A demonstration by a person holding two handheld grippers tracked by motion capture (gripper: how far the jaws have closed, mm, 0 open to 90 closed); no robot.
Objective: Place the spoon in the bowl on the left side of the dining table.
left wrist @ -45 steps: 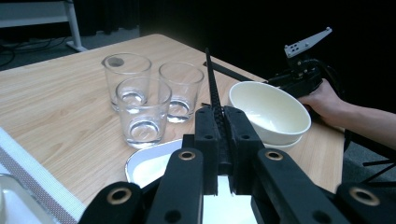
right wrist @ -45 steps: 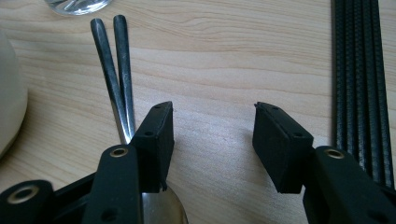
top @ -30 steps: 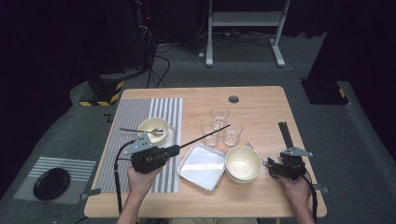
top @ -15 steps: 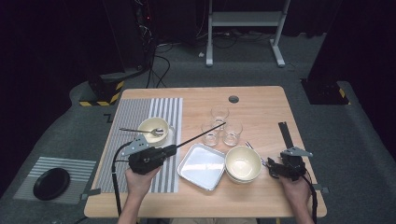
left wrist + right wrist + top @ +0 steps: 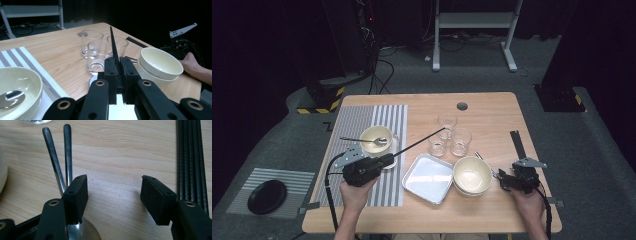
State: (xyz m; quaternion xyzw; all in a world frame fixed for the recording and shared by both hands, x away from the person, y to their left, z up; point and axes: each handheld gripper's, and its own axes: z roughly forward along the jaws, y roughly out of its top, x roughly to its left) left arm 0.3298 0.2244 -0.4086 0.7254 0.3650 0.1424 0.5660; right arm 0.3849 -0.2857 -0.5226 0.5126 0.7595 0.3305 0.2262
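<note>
Left gripper [image 5: 117, 75] fingers clamped on black rod [image 5: 113, 45], right gripper [image 5: 113, 197] fingers apart beside two spoons [image 5: 60, 165]

My right gripper view: spoon [image 5: 85, 232] bowl cut off by bottom edge, partly hidden under own left jaw; two dark handles [image 5: 57, 157] run off top edge. Glass [image 5: 36, 121] base clipped at top. My left gripper view: metal tray [image 5: 116, 107] mostly hidden behind jaws; left bowl [image 5: 17, 92] cropped by frame edge.
</note>
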